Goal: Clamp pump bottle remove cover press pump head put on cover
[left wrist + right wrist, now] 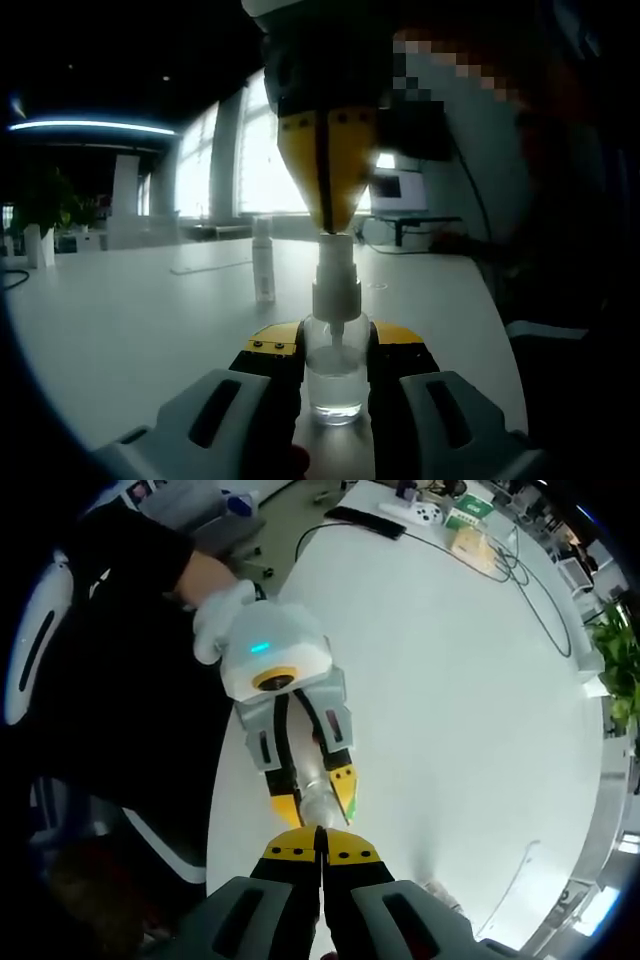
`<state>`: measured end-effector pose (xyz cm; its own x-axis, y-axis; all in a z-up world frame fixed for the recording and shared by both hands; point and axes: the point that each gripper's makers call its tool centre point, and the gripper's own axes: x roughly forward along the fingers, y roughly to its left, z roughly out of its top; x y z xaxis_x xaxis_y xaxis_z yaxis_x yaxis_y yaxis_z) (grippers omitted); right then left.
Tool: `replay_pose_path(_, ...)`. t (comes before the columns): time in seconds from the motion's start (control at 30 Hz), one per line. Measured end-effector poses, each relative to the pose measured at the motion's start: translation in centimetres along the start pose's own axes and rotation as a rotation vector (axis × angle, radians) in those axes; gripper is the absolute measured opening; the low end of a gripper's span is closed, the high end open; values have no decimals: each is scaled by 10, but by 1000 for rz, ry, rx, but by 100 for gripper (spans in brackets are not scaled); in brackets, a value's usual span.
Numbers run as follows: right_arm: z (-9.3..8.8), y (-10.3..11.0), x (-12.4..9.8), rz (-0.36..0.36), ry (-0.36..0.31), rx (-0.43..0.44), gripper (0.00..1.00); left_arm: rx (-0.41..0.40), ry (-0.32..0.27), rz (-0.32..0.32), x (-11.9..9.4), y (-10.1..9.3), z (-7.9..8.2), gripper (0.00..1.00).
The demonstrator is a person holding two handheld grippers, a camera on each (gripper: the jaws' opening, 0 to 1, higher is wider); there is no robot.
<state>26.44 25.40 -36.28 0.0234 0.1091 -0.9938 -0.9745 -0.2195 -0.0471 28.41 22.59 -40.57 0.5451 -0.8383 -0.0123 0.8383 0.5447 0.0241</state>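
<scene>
A clear pump bottle (335, 375) with a white pump head (335, 262) stands on the white table (130, 320). My left gripper (335, 345) is shut on its body, one yellow-tipped jaw on each side. My right gripper (330, 222) comes down from above, shut with nothing between its jaws, and its yellow tips rest on top of the pump head. The tall clear cover (263, 262) stands upright on the table behind and left of the bottle. In the right gripper view my right gripper (318, 855) points down at the bottle (312, 805) held by the left gripper (316, 798).
A person's gloved hand (215, 620) holds the left gripper at the table's edge. A dark phone (365, 520), a green box (470, 515) and cables (520, 570) lie at the far end. A plant (620, 660) stands beyond the table (450, 680). A monitor (385, 187) glows in the background.
</scene>
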Motion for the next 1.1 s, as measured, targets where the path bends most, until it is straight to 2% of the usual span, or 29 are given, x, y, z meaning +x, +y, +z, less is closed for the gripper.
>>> replay_pose_path(0.57,-1,1,3,4,4,21,0,0,1,1,0,0,0,15)
replay_pose_path(0.97,-2,1,3,-5,-28,41,0,1,2,2,0,1,0,15)
replay_pose_path(1.1,-1,1,1,-6,-26,18,0,1,2,2,-1,0,1,15)
